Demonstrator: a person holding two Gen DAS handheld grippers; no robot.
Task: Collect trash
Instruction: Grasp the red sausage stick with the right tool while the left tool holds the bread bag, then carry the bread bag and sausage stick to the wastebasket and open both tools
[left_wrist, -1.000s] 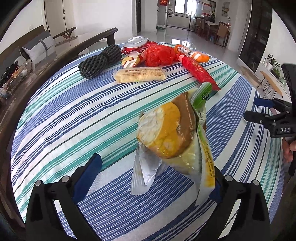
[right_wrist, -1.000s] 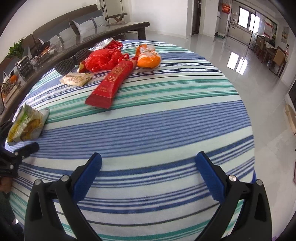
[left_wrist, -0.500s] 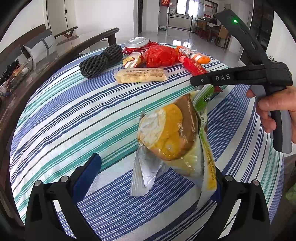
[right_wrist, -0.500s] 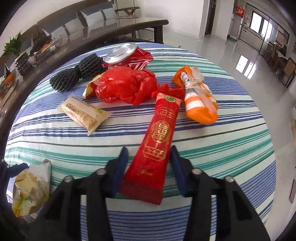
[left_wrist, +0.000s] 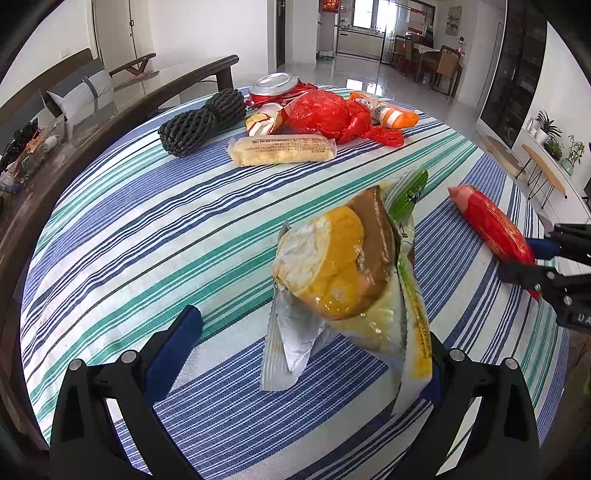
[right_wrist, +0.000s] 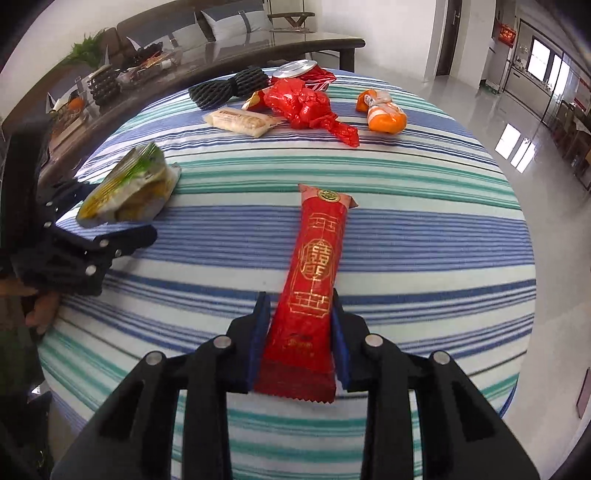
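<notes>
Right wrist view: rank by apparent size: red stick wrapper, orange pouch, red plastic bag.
1. red stick wrapper, but it is nearest the camera, shut in the right gripper.
2. red plastic bag.
3. orange pouch.

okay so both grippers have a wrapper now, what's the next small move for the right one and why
Probably lift the right gripper a little, clear of the striped tablecloth. Its jaws have just closed on the near end of the red wrapper, whose far end still looks to be over the cloth.
</notes>
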